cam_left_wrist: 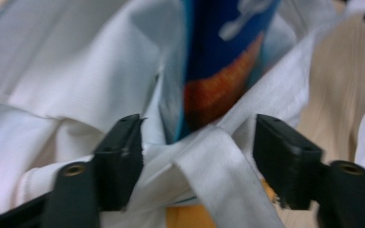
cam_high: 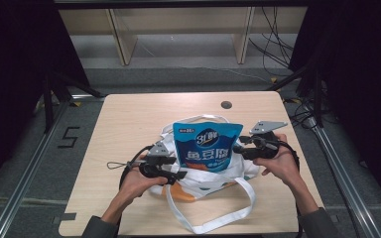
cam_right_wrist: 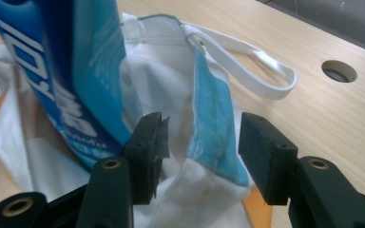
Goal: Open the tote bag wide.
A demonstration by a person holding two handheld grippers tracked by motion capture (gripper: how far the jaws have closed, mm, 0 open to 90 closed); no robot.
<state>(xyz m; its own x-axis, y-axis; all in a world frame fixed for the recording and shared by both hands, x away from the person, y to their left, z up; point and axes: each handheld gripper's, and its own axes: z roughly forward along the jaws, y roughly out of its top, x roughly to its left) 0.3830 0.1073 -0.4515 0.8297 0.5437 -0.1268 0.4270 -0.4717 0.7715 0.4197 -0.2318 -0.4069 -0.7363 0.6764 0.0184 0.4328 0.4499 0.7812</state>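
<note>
Both tongs stand apart with nothing pinched: the left tongs point(cam_left_wrist: 197, 161) straddle a white bag strap point(cam_left_wrist: 228, 180), the right tongs point(cam_right_wrist: 202, 152) flank the bag's blue-edged rim point(cam_right_wrist: 214, 128). Much of the white tote bag point(cam_high: 203, 176) is hidden behind the blue snack pouch point(cam_high: 207, 145), which stands upright in it mid-desk point(cam_high: 129, 114), its lower end buried. Each hand point(cam_high: 138, 184) holds its tongs level, pointing inward at the bag from either side

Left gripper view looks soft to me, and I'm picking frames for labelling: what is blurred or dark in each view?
Left gripper view: blue snack pouch and white tote bag smeared and out of focus. Right gripper view: sharper, pouch print slightly soft. High view: table evenly lit, surroundings dark.
</note>
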